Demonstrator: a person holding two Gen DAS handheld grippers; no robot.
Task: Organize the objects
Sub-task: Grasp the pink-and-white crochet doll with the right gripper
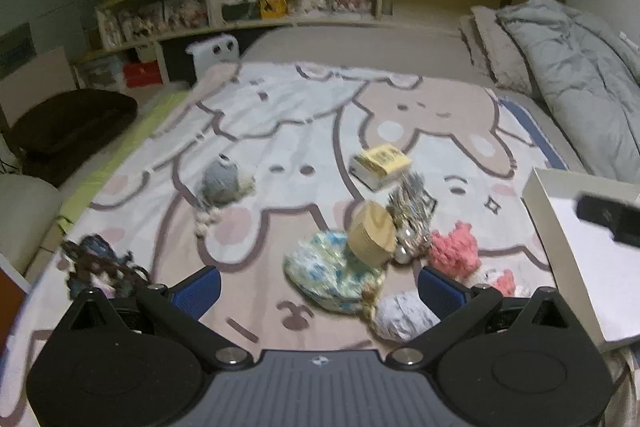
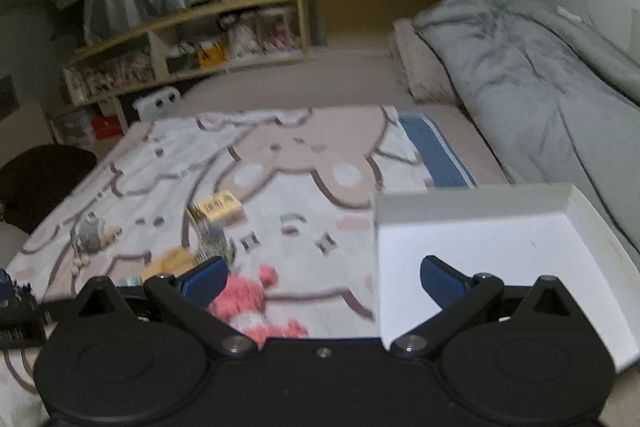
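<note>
On the bed, across a cartoon-bunny blanket (image 1: 304,115), the clutter lies left of the white box (image 2: 480,247): a yellow carton (image 1: 380,165) farthest, a wooden cylinder (image 1: 372,233) leaning on a floral pouch (image 1: 332,275), pink yarn (image 1: 456,247) nearest the box. Both left tongs (image 1: 318,287) and right tongs (image 2: 323,277) are spread wide and hold nothing; the right ones hang at the box's near left edge.
</note>
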